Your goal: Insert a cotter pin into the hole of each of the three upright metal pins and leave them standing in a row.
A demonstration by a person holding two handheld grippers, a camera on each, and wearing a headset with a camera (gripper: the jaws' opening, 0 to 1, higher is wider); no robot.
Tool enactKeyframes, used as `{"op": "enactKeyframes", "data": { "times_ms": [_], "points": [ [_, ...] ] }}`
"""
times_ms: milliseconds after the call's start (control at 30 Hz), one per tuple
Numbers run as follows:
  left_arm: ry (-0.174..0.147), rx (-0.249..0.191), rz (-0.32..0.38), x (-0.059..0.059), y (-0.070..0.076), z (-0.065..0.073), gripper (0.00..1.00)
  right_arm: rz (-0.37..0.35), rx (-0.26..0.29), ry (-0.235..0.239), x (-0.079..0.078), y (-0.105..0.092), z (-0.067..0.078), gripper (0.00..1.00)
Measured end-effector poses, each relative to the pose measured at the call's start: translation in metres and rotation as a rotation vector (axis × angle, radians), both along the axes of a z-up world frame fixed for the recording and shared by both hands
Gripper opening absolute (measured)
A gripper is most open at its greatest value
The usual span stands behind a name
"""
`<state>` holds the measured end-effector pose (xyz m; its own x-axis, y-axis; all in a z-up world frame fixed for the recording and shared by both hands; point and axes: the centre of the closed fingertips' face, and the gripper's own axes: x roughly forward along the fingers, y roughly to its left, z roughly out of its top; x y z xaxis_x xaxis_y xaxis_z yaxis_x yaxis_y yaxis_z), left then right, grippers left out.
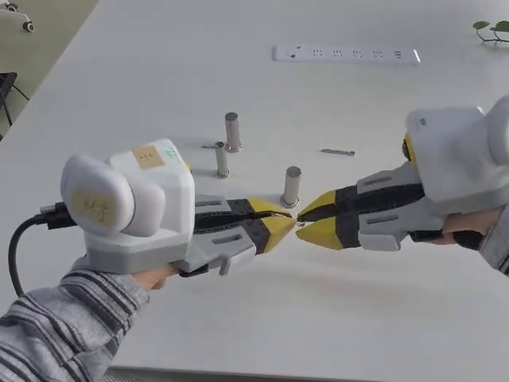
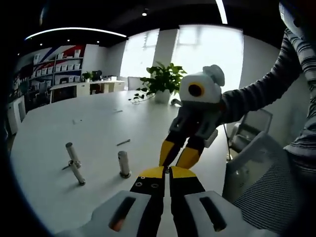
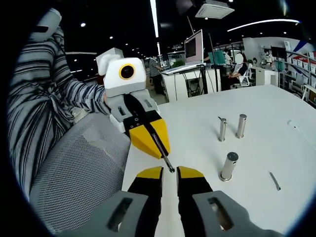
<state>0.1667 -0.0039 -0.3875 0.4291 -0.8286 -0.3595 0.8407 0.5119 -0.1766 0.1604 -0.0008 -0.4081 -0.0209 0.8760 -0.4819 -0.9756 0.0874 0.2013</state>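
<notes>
Three upright metal pins stand on the white table: a far one [image 1: 232,131], a thinner one [image 1: 222,159] with a cotter pin [image 1: 210,146] sticking out sideways near its top, and a near one [image 1: 292,185]. My left gripper [image 1: 288,228] is shut on a thin cotter pin [image 3: 166,159] that pokes out of its tips. My right gripper [image 1: 305,220] faces it tip to tip, jaws slightly apart around the pin's free end [image 3: 170,173]. Both hover just in front of the near pin [image 3: 228,166].
A loose cotter pin [image 1: 338,151] lies on the table right of the metal pins. A white power strip [image 1: 346,54] sits at the far edge. A mesh chair [image 3: 84,173] stands by the table's near side, and a potted plant [image 2: 163,81] at its end.
</notes>
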Motion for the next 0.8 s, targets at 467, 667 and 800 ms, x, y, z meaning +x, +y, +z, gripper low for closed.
{"op": "enactKeyframes", "data": {
  "times_ms": [467, 667, 800],
  "points": [
    [0.044, -0.023, -0.040, -0.0083, -0.0010, -0.0026, 0.00, 0.062, -0.048, -0.101, -0.0088, 0.0006, 0.0018, 0.00],
    [0.040, -0.027, -0.026, -0.0069, -0.0005, -0.0047, 0.00, 0.108, -0.102, -0.203, -0.0074, -0.0004, 0.0020, 0.00],
    [0.032, -0.015, -0.022, -0.0052, -0.0001, -0.0067, 0.00, 0.135, -0.127, -0.245, -0.0021, -0.0033, -0.0006, 0.00]
  ]
}}
